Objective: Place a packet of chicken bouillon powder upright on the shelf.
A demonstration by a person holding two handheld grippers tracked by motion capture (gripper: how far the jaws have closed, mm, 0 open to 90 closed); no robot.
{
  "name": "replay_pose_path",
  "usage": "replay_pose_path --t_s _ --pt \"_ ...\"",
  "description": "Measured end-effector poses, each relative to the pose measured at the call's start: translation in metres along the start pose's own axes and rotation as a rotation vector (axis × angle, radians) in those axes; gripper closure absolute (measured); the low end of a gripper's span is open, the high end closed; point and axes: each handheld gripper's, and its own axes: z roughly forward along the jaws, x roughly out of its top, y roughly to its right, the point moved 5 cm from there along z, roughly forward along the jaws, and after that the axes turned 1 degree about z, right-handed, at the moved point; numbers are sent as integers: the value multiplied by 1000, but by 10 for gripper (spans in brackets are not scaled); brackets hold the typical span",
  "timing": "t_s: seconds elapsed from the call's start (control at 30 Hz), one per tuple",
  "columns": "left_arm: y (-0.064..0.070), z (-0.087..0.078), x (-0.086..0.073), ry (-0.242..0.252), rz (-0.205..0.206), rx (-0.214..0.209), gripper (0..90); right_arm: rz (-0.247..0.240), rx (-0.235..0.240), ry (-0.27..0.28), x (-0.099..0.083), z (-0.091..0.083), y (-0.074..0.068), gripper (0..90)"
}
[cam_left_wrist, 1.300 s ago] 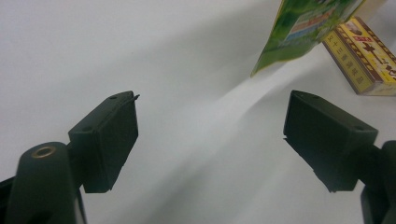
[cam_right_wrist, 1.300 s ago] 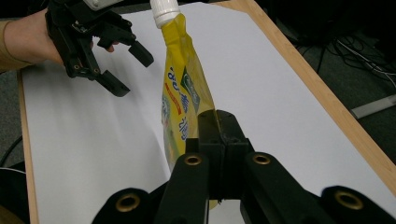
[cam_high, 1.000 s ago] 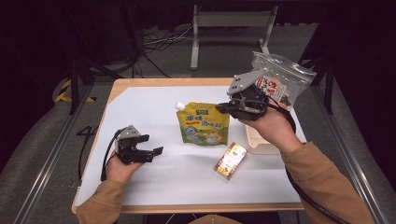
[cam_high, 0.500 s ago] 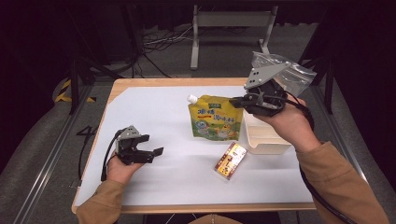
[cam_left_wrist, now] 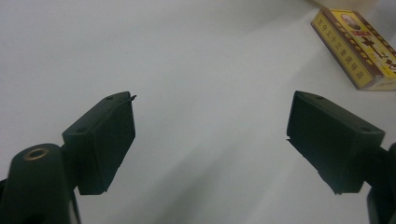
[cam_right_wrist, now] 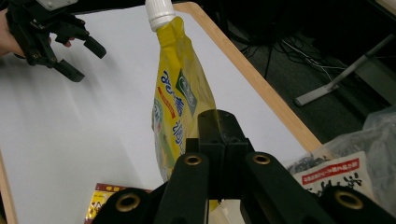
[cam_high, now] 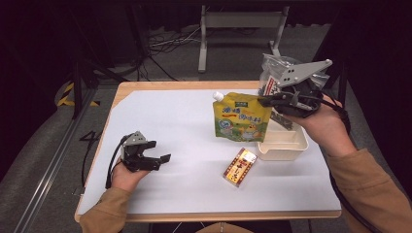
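At near left, the left gripper (cam_high: 163,158) rests on the white table (cam_high: 184,121), jaws wide, empty. Right of centre, one yellow spouted pouch (cam_high: 240,119) hangs clamped in the right gripper (cam_high: 265,101), above one white tray (cam_high: 284,145); one small box (cam_high: 239,166) lies nearer.

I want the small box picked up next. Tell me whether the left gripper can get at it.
Probably yes. The left gripper is open, and bare table lies between it and the small box, which lies flat with nothing on it.

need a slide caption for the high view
Right gripper holds yellow pouch over white tray; left gripper rests open.
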Motion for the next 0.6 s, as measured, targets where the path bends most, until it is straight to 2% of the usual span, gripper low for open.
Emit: replay_pose_path --t_s 0.17,0.6 --pt "1 0 0 -1 7 2 157 -9 -15 6 -4 -8 6 900" --pt "2 0 0 4 18 -4 157 3 -49 11 -16 -21 22 900"
